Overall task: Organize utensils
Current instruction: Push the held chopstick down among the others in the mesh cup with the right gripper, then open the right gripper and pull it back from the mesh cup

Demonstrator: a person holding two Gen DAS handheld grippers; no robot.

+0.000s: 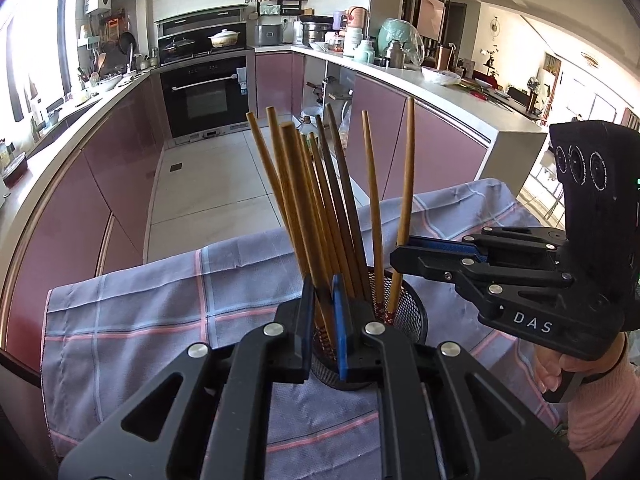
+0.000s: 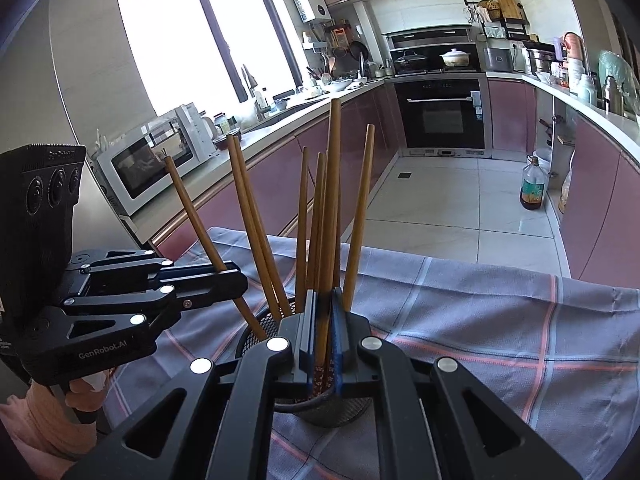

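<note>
A black mesh holder stands on a checked cloth and holds several wooden chopsticks, fanned out. My left gripper is shut on one chopstick just above the holder's near rim. My right gripper comes in from the right and is shut on another chopstick above the rim. In the right wrist view the holder sits under my right gripper, which pinches a chopstick. The left gripper holds a leaning chopstick.
The grey-blue checked cloth covers the table, also in the right wrist view. Beyond lie a tiled floor, pink cabinets, an oven, a microwave and an oil bottle.
</note>
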